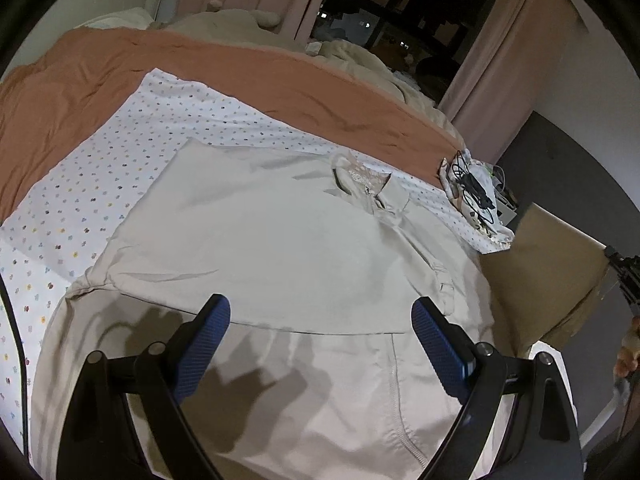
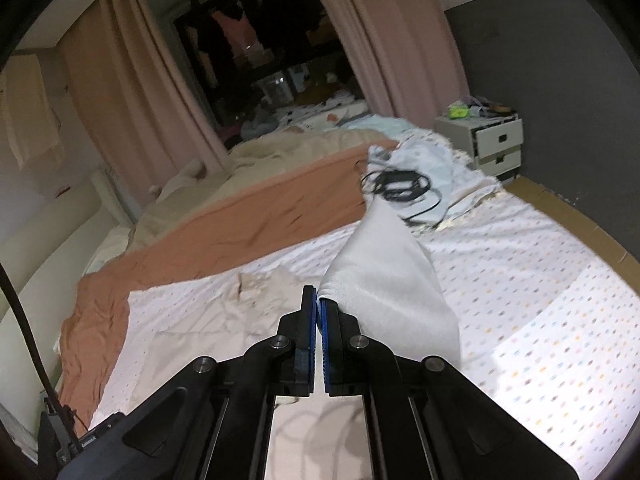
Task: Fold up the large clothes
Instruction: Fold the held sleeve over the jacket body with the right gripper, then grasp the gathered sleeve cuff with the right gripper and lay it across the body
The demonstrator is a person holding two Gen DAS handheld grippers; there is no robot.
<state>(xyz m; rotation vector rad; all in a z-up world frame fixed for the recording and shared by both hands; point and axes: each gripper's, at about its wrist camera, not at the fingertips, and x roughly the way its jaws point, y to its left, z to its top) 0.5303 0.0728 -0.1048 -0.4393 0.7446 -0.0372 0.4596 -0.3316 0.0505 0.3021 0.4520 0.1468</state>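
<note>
A large beige shirt (image 1: 280, 240) lies spread flat on the dotted white sheet (image 1: 120, 168) of a bed, collar (image 1: 368, 184) toward the far right. My left gripper (image 1: 320, 312) hovers open just above the shirt's lower part, blue pads wide apart, nothing between them. In the right wrist view my right gripper (image 2: 317, 300) is shut on a fold of the same pale fabric (image 2: 384, 280), probably a sleeve, lifted off the bed and draping to the right. The rest of the shirt (image 2: 224, 320) lies rumpled below left.
An orange blanket (image 1: 200, 76) covers the far bed half. A black cable tangle (image 2: 400, 186) lies on a patterned cloth near the bed's corner. A white drawer unit (image 2: 488, 140) stands by the grey wall. A person's hand (image 1: 628, 352) shows at the right edge.
</note>
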